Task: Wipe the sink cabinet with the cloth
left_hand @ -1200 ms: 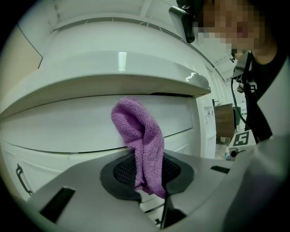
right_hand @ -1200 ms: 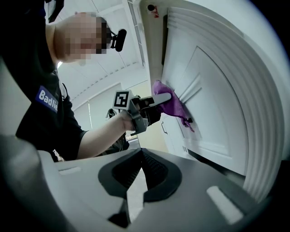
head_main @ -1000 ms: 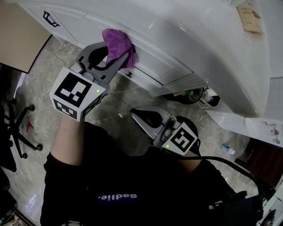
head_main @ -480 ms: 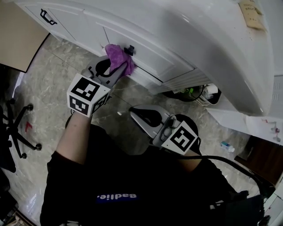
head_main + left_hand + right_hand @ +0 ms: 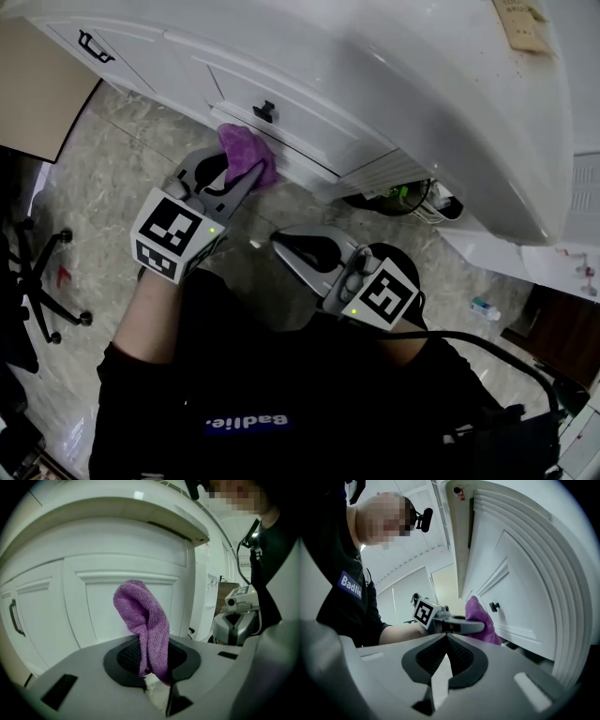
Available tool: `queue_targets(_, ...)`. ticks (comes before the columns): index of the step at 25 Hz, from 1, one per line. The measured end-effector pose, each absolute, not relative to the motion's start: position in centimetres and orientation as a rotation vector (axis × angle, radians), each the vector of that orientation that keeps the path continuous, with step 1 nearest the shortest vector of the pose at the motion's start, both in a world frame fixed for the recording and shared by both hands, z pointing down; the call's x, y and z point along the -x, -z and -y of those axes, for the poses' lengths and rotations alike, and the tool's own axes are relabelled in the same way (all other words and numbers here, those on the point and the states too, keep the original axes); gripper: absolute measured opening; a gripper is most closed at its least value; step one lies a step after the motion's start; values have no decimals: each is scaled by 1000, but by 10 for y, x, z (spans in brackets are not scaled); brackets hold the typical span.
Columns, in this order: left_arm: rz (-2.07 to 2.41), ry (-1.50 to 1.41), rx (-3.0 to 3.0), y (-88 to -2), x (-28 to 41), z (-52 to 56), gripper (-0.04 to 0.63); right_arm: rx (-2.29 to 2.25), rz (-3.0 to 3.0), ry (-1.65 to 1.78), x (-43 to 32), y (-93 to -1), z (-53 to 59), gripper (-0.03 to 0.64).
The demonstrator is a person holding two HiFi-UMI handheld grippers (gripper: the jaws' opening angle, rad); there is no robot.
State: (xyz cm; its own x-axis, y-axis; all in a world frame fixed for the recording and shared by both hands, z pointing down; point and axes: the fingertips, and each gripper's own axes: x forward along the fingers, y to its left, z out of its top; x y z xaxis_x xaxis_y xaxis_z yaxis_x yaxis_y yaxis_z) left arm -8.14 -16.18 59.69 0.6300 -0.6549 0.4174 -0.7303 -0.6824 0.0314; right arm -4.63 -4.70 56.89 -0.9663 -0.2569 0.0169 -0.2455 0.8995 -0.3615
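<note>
The purple cloth (image 5: 247,156) is bunched up and clamped in my left gripper (image 5: 242,174), which is shut on it. The cloth presses against the lower rail of the white sink cabinet door (image 5: 314,117), just below a black knob (image 5: 265,112). In the left gripper view the cloth (image 5: 145,620) stands up out of the jaws in front of the door panel (image 5: 117,606). My right gripper (image 5: 284,240) hangs lower over the floor, shut and empty. The right gripper view shows its closed jaws, the cloth (image 5: 481,620) and the knob (image 5: 494,606).
A black pull handle (image 5: 97,47) sits on the far-left door. An office chair base (image 5: 42,281) stands at the left on the marble floor (image 5: 122,159). Cables and a device with a green light (image 5: 403,197) lie under the cabinet's right end. A black cable (image 5: 487,347) trails from my right gripper.
My left gripper has drawn the cloth down the cabinet door, from beside the knob to the rail below it. The right gripper has stayed in place.
</note>
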Motion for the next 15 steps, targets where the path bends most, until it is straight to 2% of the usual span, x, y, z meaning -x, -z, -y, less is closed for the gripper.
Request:
queue_targets(8, 1106, -341, -2811, -493, 48, 184, 87, 396, -3008, 581, 38, -557, 46, 2)
queue_targets(12, 1121, -340, -2835, -496, 41, 193, 86, 409, -3017, 578, 34, -559, 44, 2)
queue_targets(15, 1143, -447, -2785, -530, 41, 196, 87, 411, -3025, 575, 33, -559, 42, 2)
